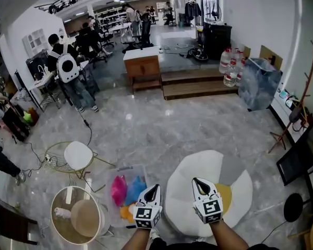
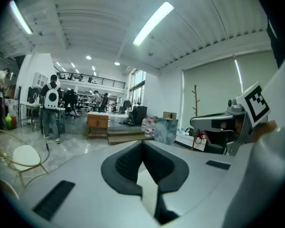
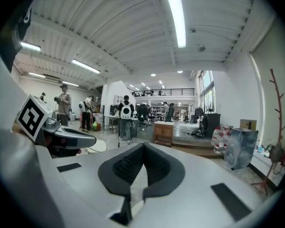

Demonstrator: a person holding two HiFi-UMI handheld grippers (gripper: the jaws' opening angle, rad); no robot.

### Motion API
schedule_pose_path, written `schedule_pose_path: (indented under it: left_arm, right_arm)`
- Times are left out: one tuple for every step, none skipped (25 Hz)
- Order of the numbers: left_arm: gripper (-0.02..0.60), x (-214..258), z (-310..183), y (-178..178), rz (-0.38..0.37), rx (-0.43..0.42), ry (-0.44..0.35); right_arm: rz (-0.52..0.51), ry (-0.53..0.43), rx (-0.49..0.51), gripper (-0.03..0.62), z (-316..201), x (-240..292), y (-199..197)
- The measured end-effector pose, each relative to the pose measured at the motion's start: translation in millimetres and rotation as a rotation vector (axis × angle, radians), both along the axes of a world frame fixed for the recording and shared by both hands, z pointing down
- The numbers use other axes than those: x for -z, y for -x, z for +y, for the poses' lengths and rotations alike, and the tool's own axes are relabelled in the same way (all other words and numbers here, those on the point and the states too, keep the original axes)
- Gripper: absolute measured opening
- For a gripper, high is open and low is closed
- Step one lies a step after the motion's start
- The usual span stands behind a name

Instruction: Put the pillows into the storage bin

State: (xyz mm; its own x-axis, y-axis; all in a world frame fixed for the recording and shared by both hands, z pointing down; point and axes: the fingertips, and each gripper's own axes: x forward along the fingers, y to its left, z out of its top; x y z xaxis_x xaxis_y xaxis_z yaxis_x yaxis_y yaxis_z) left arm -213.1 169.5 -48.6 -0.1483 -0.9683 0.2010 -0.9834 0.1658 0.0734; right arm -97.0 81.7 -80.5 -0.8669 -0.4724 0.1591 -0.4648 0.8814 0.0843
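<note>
Left gripper, right gripper: fingers pressed together, empty. 3 pillows in storage bin, near left. Yellow pillow on white chair, near right, probably next: spread fingers wide, pinch edge.

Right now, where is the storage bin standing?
In the head view the storage bin stands on the floor, lower left of centre, directly left of the left gripper; the big white chair is on its right.
</note>
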Motion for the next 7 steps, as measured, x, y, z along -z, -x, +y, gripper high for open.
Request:
schedule_pose_path:
  left_arm:
    - [0.015,3.3,1.7,-4.2,0.006,-0.013,-0.002]
    - [0.015,5.8,2.6,-8.2,0.013,-0.024,-0.004]
    - [0.015,8.4,3.2,-11.6,0.016,-0.032,-0.007]
    - [0.015,11.1,4.2,-14.4,0.011,-0.037,-0.008]
    - [0.015,13.6,5.9,-16.7,0.002,-0.041,-0.007]
    - [0.015,15.8,8.0,-18.6,-0.010,-0.046,-0.005]
    - [0.015,17.9,10.2,-20.4,-0.023,-0.050,-0.003]
  right_arm:
    - [-0.005,-0.008,0.004,0.011,4.8,6.9,-1.0]
    - [-0.007,-0.018,0.009,0.011,8.5,12.5,-2.0]
    - [-0.006,-0.028,0.014,0.011,11.4,17.8,-3.0]
    - [-0.001,-0.034,0.017,0.011,14.5,23.7,-4.0]
    - [0.008,-0.038,0.018,0.011,18.3,30.1,-5.0]
    - [0.017,-0.041,0.018,0.011,22.3,36.0,-5.8]
    - [0.027,-0.043,0.018,0.011,26.5,41.5,-6.6]
